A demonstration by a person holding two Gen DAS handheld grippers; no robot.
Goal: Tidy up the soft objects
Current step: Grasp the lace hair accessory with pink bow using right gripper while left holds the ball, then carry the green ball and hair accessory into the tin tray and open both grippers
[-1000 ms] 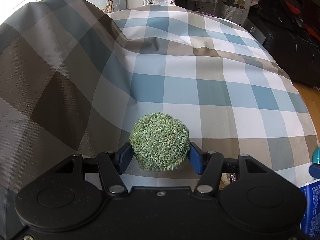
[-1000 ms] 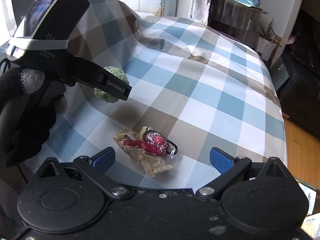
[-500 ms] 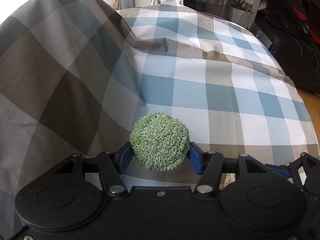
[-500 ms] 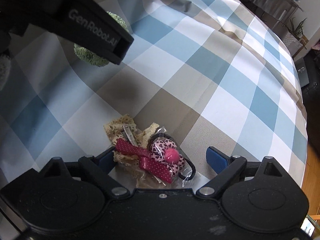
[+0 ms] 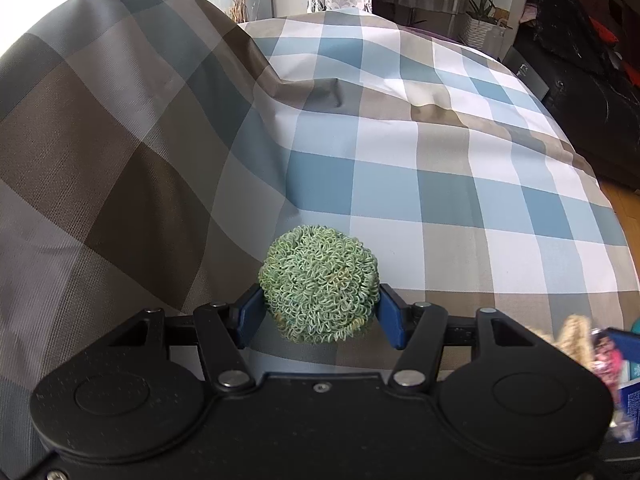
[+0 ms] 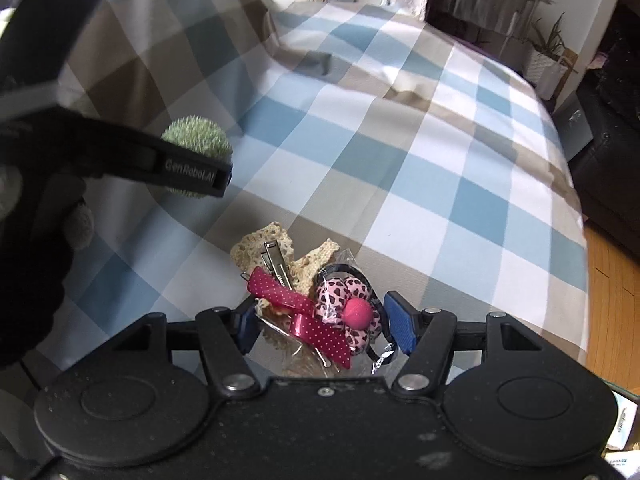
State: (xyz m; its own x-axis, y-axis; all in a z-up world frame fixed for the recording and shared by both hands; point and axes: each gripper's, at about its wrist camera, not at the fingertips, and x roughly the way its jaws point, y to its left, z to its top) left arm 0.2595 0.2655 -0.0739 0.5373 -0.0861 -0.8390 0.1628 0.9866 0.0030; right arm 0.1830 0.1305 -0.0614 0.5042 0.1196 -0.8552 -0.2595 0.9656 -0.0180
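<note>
On my left wrist view, the left gripper [image 5: 319, 310] is clamped on the green curly ball [image 5: 319, 284], its blue pads [image 5: 248, 314] pressing both sides, and the ball hangs above the checked bedcover [image 5: 420, 152]. On my right wrist view, the right gripper [image 6: 324, 326] has its pads closed in against a clear packet of hair accessories [image 6: 316, 304]: a red dotted bow, a pink heart-print flower, a metal clip and beige lace. I read that as gripped, the packet raised off the cover. The same ball [image 6: 196, 142] shows at the left, partly behind the other tool's black finger.
</note>
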